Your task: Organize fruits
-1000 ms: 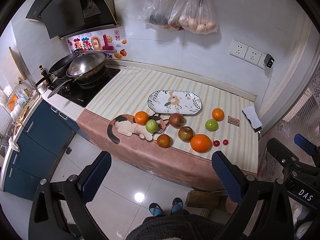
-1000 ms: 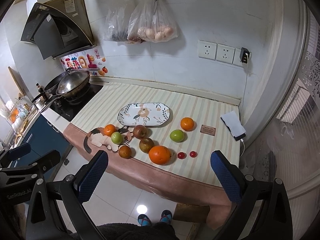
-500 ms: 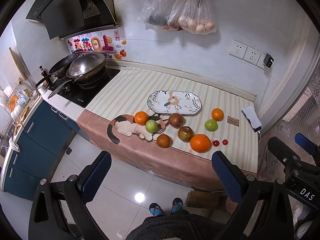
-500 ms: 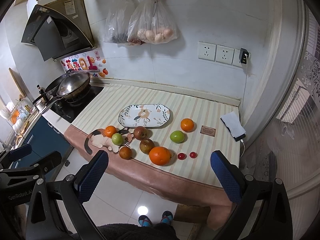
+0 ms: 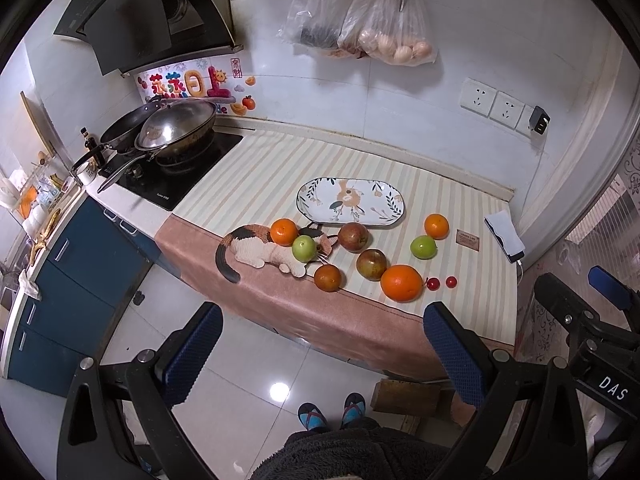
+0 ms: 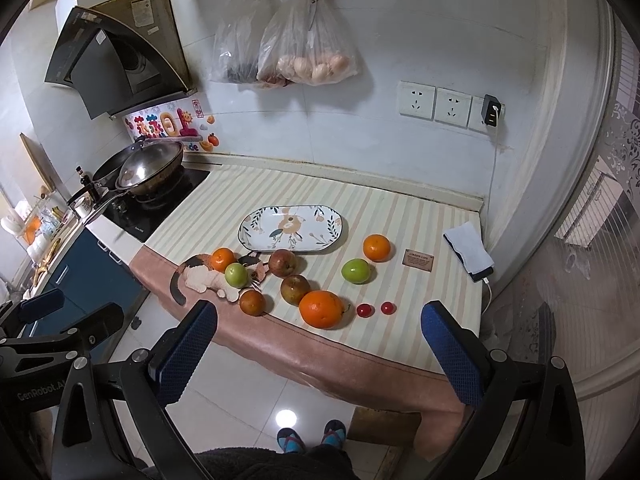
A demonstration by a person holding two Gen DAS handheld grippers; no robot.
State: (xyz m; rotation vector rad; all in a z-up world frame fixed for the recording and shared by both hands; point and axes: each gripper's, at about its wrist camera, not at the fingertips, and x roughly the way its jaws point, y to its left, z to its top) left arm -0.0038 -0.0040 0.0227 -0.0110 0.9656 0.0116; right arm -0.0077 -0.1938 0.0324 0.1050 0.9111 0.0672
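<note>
An oval floral plate (image 5: 350, 201) (image 6: 292, 227) lies on the striped counter with nothing on it. Loose fruit lies in front of it: a large orange (image 5: 401, 283) (image 6: 321, 309), two smaller oranges (image 5: 436, 226) (image 5: 284, 231), two green apples (image 5: 423, 247) (image 5: 304, 248), reddish apples (image 5: 353, 237) (image 5: 371, 264), a dark orange fruit (image 5: 327, 278) and two cherry tomatoes (image 5: 441, 282). My left gripper (image 5: 320, 354) is open and empty, held back from the counter above the floor. My right gripper (image 6: 316, 350) is open and empty, also short of the counter's front edge.
A cat figure (image 5: 260, 250) lies among the left fruits. A stove with a wok (image 5: 176, 130) is at the left. A phone on a cloth (image 5: 504, 234) and a small card (image 5: 467, 239) lie at the right. Bags (image 5: 384, 28) hang on the wall.
Both views have shifted only slightly; the right gripper has drawn a little closer to the counter. Nothing on the counter has moved.
</note>
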